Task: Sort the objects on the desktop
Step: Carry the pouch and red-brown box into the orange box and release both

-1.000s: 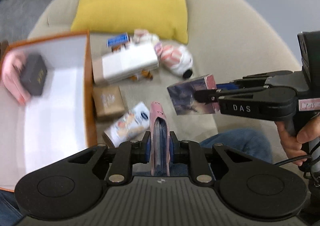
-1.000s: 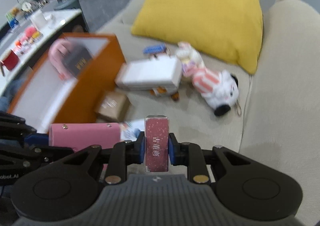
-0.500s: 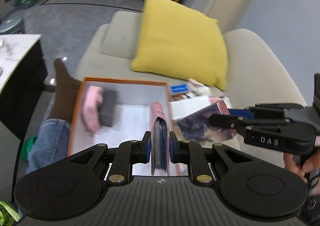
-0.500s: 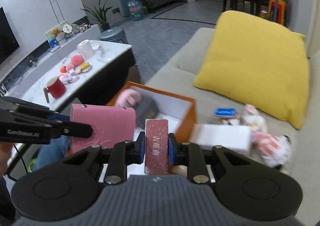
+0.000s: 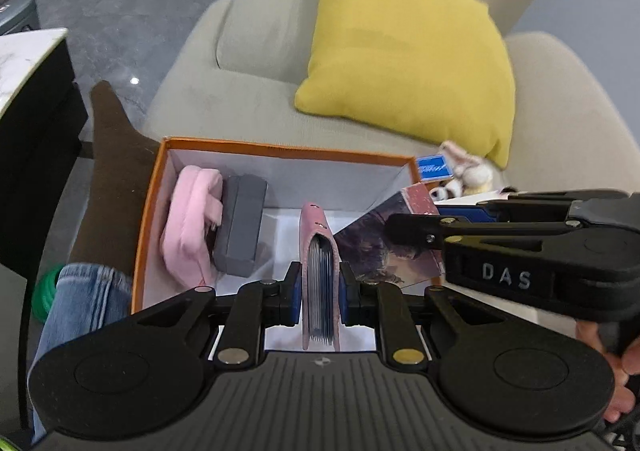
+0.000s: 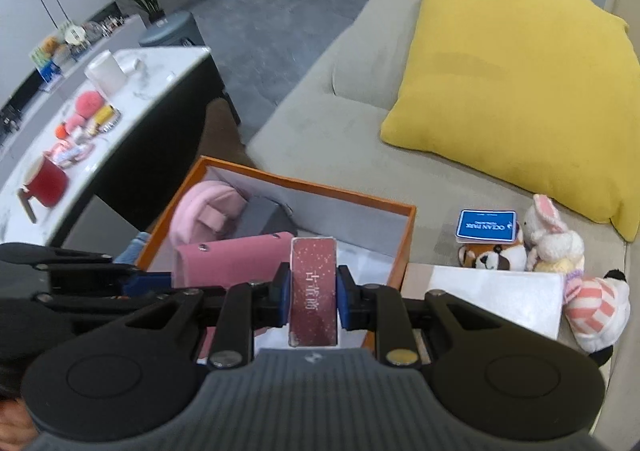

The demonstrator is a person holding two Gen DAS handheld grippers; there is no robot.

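My left gripper is shut on a pink card wallet, held edge-up over the orange box. My right gripper is shut on a small dark red box, also above the orange box. In the right wrist view the pink card wallet and the left gripper show at the left. In the left wrist view the dark red box hangs in the right gripper over the orange box's right side. A pink pouch and a grey case lie inside.
A yellow cushion leans on the beige sofa. To the right of the orange box lie a blue card pack, several plush toys and a white box. A marble table with a red mug stands left. A person's jeans leg is beside the box.
Both grippers have swung left from above the sofa's loose items to above the orange box, each keeping its object. The box interior now lies straight ahead.
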